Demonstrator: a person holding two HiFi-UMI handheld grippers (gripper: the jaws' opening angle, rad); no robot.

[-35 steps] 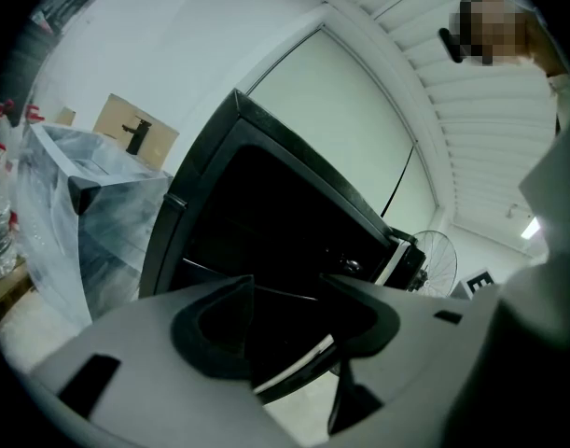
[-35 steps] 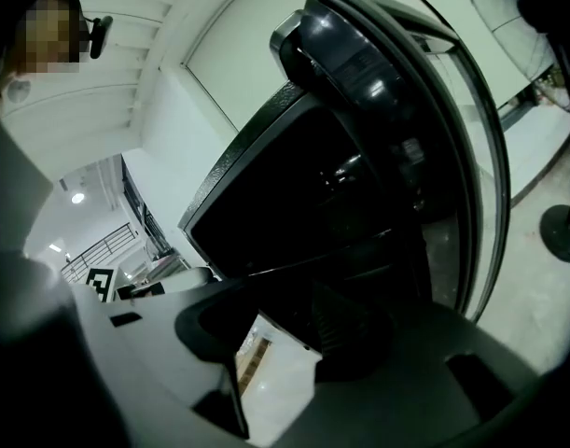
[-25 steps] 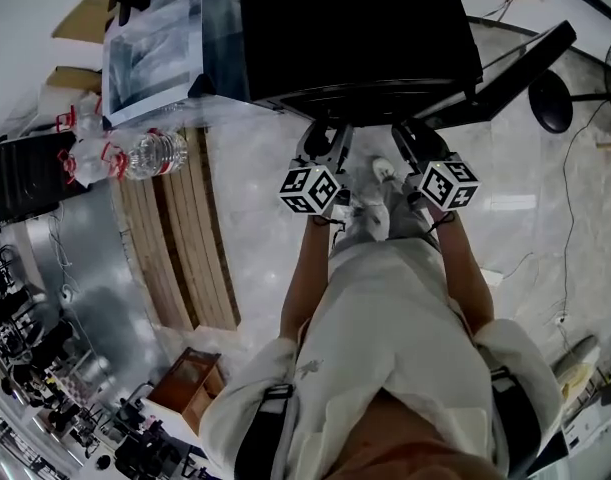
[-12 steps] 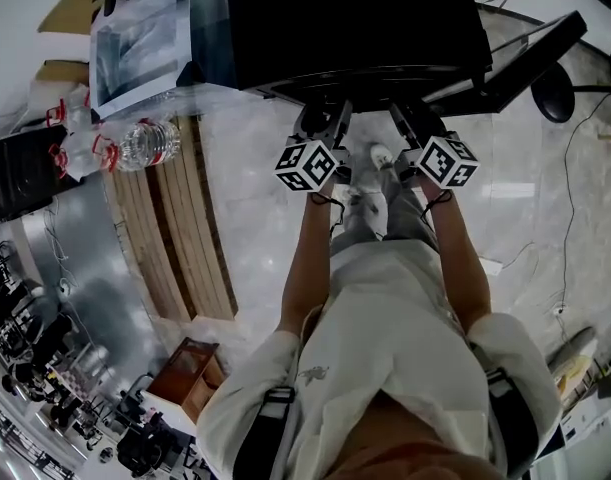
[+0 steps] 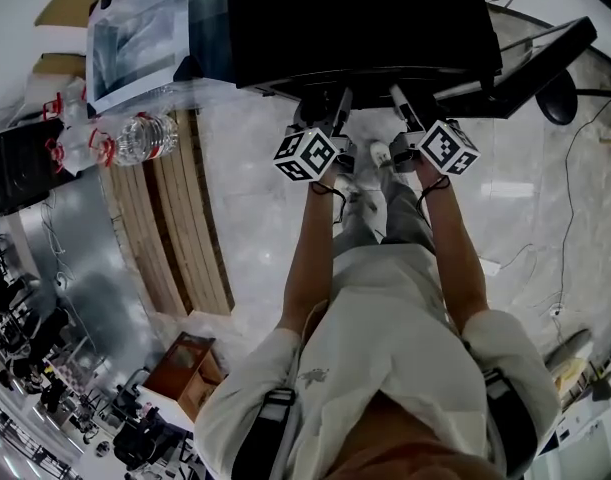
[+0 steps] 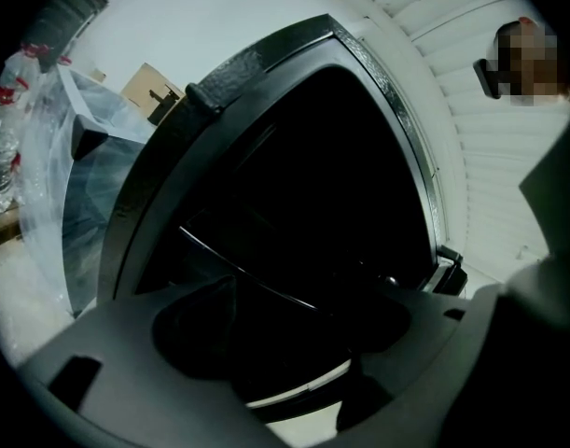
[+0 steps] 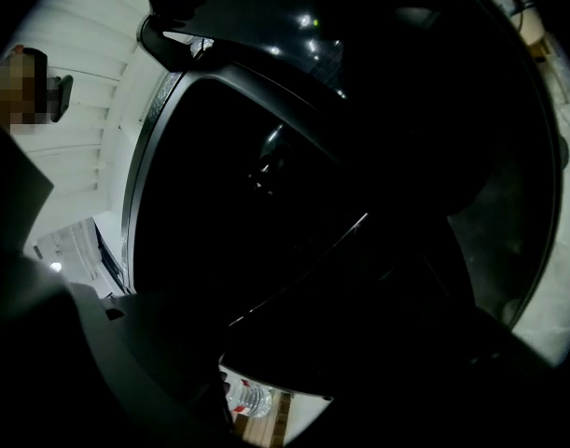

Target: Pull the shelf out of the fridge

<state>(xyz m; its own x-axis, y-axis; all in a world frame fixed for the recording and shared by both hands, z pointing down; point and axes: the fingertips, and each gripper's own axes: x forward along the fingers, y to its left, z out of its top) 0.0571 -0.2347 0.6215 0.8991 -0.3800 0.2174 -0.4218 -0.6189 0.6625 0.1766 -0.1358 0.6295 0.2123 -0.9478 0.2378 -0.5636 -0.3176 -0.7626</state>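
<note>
Shelf [image 6: 247, 271] crosswise in fridge [image 5: 355, 18]; left gripper [image 5: 328, 108], right gripper [image 5: 405, 103] just opened wide, holding nothing

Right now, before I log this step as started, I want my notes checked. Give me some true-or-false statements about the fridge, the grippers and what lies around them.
1. The fridge has its door swung open. True.
2. The left gripper is shut tight. False: its jaws have just been opening and stand apart, holding nothing, facing the dark inside of the fridge.
3. The right gripper is open at the fridge's front. True. Its jaws have just been opening too, and they hold nothing.
4. The water bottle lies to the person's right, under the door. False: it lies off to the left, by the wooden pallet.
</note>
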